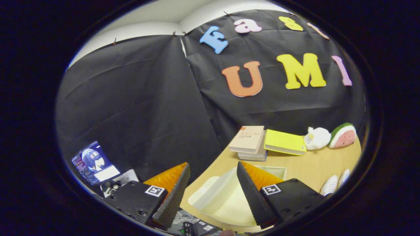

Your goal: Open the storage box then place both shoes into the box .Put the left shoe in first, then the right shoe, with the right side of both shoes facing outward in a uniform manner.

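storage box smooth matt plastic | table smooth wood

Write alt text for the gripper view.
The open tongs hover above a pale storage box on a wooden table, holding nothing. Beyond lie stacked books, a yellow book, plush toys; white shoes sit beside the box.

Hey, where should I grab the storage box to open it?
Probably its near lid edge, coming from above. The storage box lies flat on the table, its pale top between and just beyond the open fingers of the hand-held gripper. No handle is visible, so the raised rim looks like the best hold.
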Available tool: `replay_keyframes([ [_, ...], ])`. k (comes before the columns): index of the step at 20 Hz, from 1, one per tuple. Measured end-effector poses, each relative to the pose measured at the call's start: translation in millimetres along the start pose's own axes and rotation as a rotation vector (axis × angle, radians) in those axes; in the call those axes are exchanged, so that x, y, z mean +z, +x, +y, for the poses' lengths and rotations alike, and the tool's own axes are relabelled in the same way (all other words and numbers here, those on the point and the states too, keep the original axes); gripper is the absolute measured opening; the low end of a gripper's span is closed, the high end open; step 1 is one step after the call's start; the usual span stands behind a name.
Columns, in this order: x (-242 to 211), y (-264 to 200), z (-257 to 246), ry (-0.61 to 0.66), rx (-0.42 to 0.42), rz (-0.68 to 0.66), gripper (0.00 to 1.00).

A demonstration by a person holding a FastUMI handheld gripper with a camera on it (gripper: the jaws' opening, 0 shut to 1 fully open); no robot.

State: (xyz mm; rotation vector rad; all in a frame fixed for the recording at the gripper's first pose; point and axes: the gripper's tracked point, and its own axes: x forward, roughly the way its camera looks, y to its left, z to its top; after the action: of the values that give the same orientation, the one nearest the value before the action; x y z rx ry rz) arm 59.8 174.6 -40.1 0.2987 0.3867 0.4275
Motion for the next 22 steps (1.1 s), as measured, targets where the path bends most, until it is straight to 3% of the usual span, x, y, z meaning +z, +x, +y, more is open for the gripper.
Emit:
replay_keyframes([
  [7, -33, -95, -174, 0.033, -0.337, 0.033, 0.92],
  [13, -138, -148, -324, 0.079, -0.598, 0.196, 0.93],
  [16, -194, -144, -378, 0.042, -0.641, 0.306, 0.93],
  [22, -260, -108, -442, 0.098, -0.605, 0.402, 0.93],
])
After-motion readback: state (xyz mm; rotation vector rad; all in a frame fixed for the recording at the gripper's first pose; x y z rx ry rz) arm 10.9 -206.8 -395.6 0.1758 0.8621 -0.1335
